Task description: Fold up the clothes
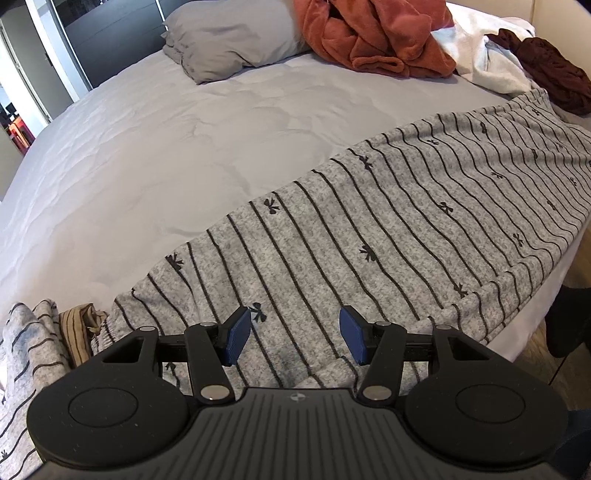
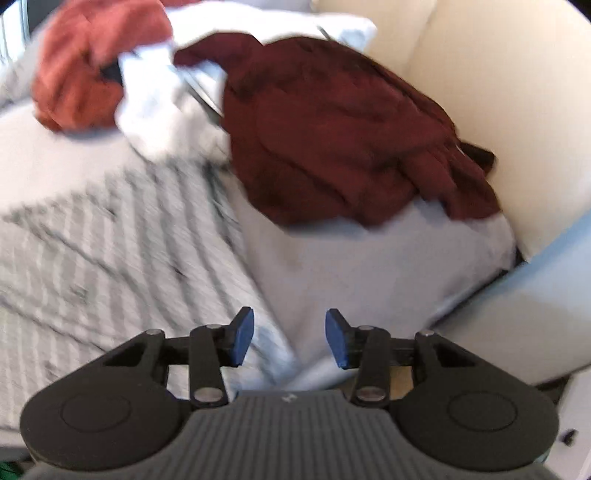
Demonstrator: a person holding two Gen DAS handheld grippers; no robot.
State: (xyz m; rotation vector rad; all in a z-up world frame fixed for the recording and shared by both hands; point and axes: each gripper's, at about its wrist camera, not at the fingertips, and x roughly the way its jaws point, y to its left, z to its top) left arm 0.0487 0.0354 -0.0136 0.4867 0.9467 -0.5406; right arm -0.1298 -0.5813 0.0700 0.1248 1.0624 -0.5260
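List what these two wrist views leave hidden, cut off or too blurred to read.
- Striped grey garment: left wrist view, its near end is hidden under the left gripper; its far right is cut by the frame edge.
- Right wrist view: motion blur smears the stripes; the bow print is unreadable.
- White garment: partly buried under the maroon garment.
- Folded pile: cut by the left edge.

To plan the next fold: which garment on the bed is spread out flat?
The grey striped garment with small bows; the rust-orange, white and dark maroon ones lie crumpled.
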